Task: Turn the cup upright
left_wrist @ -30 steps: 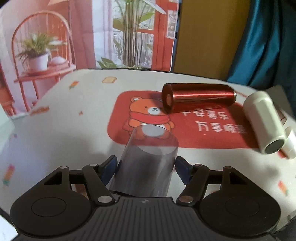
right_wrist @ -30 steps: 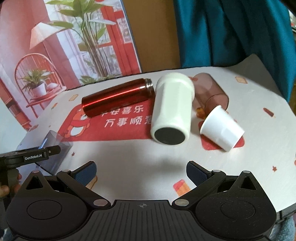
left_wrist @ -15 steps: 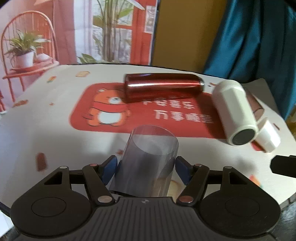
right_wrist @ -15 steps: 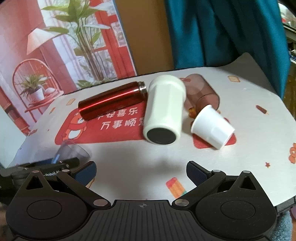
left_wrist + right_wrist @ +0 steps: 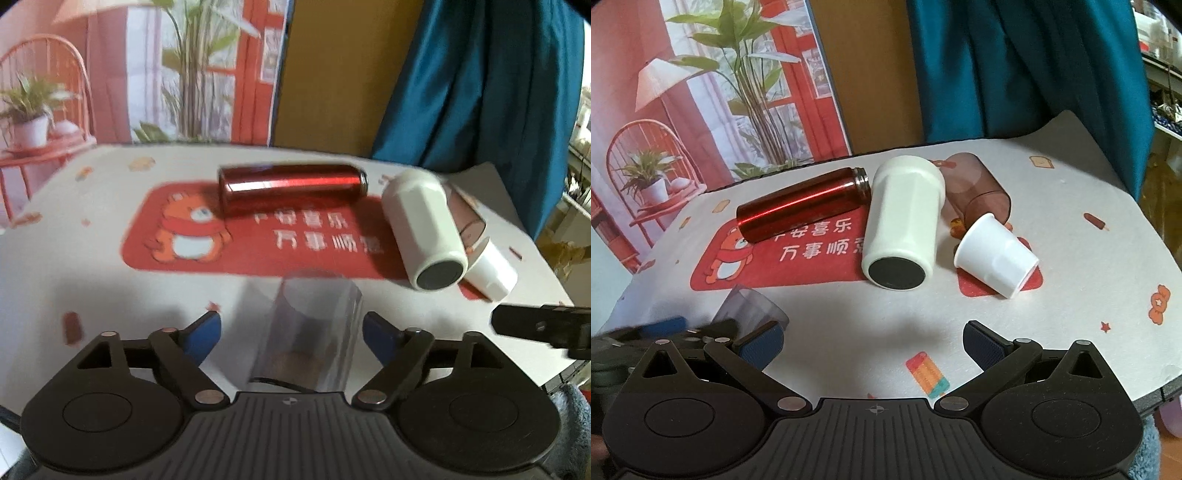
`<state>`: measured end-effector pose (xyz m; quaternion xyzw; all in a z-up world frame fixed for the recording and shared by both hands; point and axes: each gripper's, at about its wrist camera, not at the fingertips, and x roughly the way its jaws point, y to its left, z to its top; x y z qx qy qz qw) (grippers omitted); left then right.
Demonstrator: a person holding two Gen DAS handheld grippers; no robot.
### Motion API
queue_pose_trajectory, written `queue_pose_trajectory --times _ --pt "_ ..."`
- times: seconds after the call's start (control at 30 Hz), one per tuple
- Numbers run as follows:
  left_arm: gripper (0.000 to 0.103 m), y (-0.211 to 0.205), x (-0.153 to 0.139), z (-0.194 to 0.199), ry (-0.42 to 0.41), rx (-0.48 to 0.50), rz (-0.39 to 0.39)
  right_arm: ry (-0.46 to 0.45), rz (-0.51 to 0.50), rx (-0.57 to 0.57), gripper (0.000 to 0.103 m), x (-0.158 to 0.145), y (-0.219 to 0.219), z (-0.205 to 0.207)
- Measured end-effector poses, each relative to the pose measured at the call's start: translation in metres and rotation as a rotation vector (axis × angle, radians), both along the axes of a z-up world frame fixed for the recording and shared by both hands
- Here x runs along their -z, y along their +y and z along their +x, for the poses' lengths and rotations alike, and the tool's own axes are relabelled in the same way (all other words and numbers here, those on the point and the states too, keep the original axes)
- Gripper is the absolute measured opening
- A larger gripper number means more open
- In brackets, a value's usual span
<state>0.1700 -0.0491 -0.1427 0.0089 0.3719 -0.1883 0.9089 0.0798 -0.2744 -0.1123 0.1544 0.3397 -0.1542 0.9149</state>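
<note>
The clear cup (image 5: 314, 328) sits between the pads of the left tongs (image 5: 291, 328), which stand spread with gaps on both sides. Right tongs (image 5: 873, 341) gape wide, holding nothing. Beyond the cup on the bench (image 5: 1089, 280) lie a red bottle (image 5: 291, 186), white tumbler (image 5: 424, 229), brown cup (image 5: 982, 188) and small white cup (image 5: 995, 256).

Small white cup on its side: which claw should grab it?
Right. The small cup lies just ahead of the open right claw; the open left claw straddles the clear cup, farther off.
</note>
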Motion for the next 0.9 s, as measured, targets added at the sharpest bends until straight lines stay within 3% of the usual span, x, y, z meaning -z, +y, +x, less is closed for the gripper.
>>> queue_pose_trajectory --times 0.13,0.27,0.43,0.53,0.77,0.9 --pt "0.091 0.026 -0.026 -0.007 -0.04 -0.038 -0.049 0.011 -0.002 -0.006 0.103 -0.002 0.001 0.004" --pt "0.095 0.051 -0.042 -0.01 -0.09 -0.122 -0.026 0.033 0.022 -0.039 0.103 -0.002 0.006 0.016" --pt "0.095 0.093 -0.04 -0.012 -0.029 -0.322 -0.045 0.084 0.043 -0.109 0.103 0.004 0.022 0.033" --pt "0.095 0.106 -0.04 -0.02 -0.029 -0.388 0.0 0.096 0.085 -0.133 0.103 0.008 0.027 0.049" --pt "0.095 0.122 -0.041 -0.035 -0.06 -0.427 -0.02 0.15 0.205 -0.188 0.103 0.031 0.051 0.102" --pt "0.095 0.114 -0.025 -0.038 -0.008 -0.401 -0.002 0.186 0.183 -0.207 0.103 0.045 0.077 0.135"
